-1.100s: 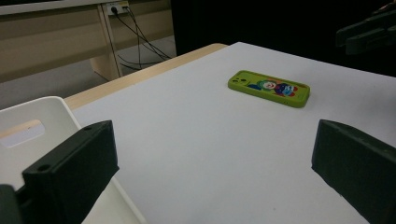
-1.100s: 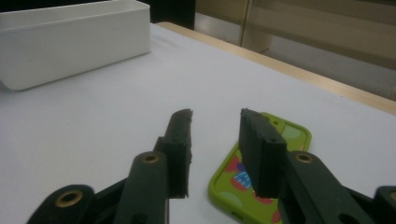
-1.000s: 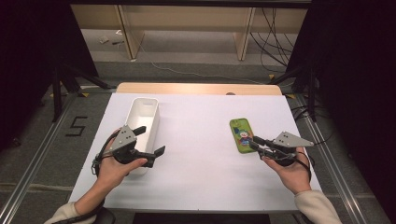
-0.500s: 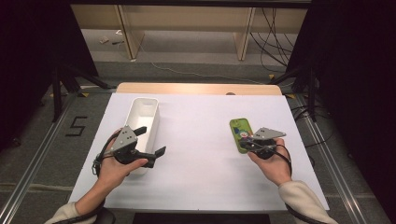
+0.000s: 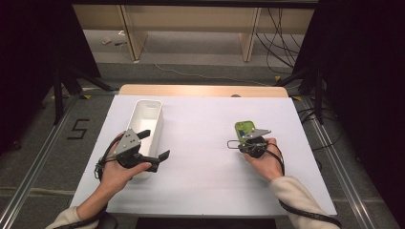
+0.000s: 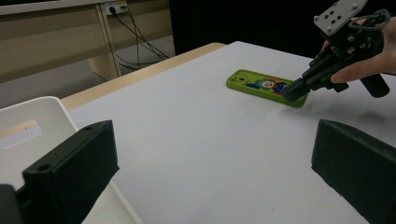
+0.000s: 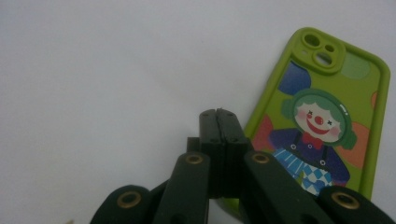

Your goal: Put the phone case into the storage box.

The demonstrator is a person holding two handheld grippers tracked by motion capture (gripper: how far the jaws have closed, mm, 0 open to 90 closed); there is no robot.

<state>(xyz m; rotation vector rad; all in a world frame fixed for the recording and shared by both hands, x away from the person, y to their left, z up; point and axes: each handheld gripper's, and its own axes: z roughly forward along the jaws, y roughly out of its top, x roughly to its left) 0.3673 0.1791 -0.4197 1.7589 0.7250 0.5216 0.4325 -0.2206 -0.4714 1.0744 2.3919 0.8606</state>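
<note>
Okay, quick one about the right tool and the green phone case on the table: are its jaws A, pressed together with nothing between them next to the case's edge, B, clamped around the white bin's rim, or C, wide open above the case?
A: in the right gripper view the right tool has both jaws pressed flat together with nothing between, beside the left edge of the green phone case.

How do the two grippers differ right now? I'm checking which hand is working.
The left gripper has its jaws wide open, while the right gripper has its jaws shut together with nothing between them. The left gripper sits beside the white bin, while the right gripper's tip is at the near end of the green phone case. Both are black, hand-held, and low over the white table.
</note>
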